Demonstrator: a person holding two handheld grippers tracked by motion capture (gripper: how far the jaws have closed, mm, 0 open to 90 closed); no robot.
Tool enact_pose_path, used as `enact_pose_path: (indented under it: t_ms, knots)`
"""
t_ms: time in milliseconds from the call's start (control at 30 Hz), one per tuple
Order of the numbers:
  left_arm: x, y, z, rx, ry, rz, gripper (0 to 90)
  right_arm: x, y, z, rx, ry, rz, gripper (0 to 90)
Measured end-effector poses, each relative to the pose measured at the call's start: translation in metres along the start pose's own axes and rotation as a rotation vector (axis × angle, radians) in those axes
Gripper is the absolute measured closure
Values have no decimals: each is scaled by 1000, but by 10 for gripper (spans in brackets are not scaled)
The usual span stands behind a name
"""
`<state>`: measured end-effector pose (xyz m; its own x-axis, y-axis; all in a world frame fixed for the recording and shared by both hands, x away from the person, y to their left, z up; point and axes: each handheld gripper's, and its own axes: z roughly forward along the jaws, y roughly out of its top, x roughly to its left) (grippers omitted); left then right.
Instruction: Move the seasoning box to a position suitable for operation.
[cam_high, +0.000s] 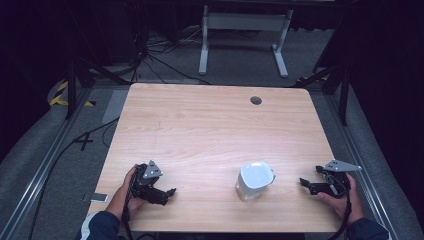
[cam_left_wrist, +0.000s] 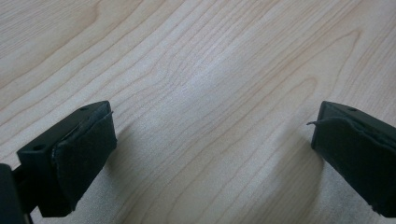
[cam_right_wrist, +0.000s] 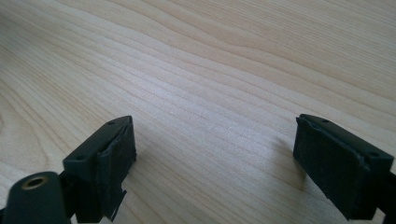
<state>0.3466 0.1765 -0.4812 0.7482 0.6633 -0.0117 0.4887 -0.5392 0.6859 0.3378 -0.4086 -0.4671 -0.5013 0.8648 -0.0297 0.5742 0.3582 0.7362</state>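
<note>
A: Surface (cam_high: 210, 125), light wood grain, round dark hole (cam_high: 256, 100) near the far edge?
B: Listed. Beyond it, a white frame (cam_high: 245, 35) stands on grey floor (cam_high: 165, 65), with black cables (cam_high: 150, 57) and yellow-black tape (cam_high: 62, 95) at left.

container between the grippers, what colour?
White, with a translucent lower body; the container shows best in the high view.
</note>
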Motion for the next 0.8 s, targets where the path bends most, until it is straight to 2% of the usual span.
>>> enact_pose_path:
  t_ms: [100,133,267,300,367,433,467,600,667,733,800]
  knots:
    - [-1,0,0,-5,-7,1,7,0,0,0,0,0,-1,132]
    - [-1,-1,0,-10,-1,9,13,0,0,0,0,0,0,132]
    - [-4,-1,-1,-13,1,-4,33,0,-1,-1,-7,-2,5,146]
    - [-4,-2,-1,-17,6,6,35,0,-1,-1,-7,-1,5,147]
    - [-5,-2,-1,-15,-3,-2,43,0,-1,-1,-8,-1,2,150]
    - [-6,0,0,-19,-10,10,38,-1,-1,-2,-6,-2,-1,159]
    - [-6,1,1,-14,-15,30,38,-1,-2,-2,-5,-5,-5,174]
    - [-6,5,5,-4,-31,32,2,-5,-1,-5,-7,-3,-4,280]
    - [-5,5,5,-3,-33,32,2,-6,-1,-5,-5,-2,-3,291]
    - [-5,6,6,-3,-32,42,3,-6,-1,-7,-9,6,-13,403]
    - [-5,6,5,3,-37,40,3,-5,0,-9,-17,7,-25,455]
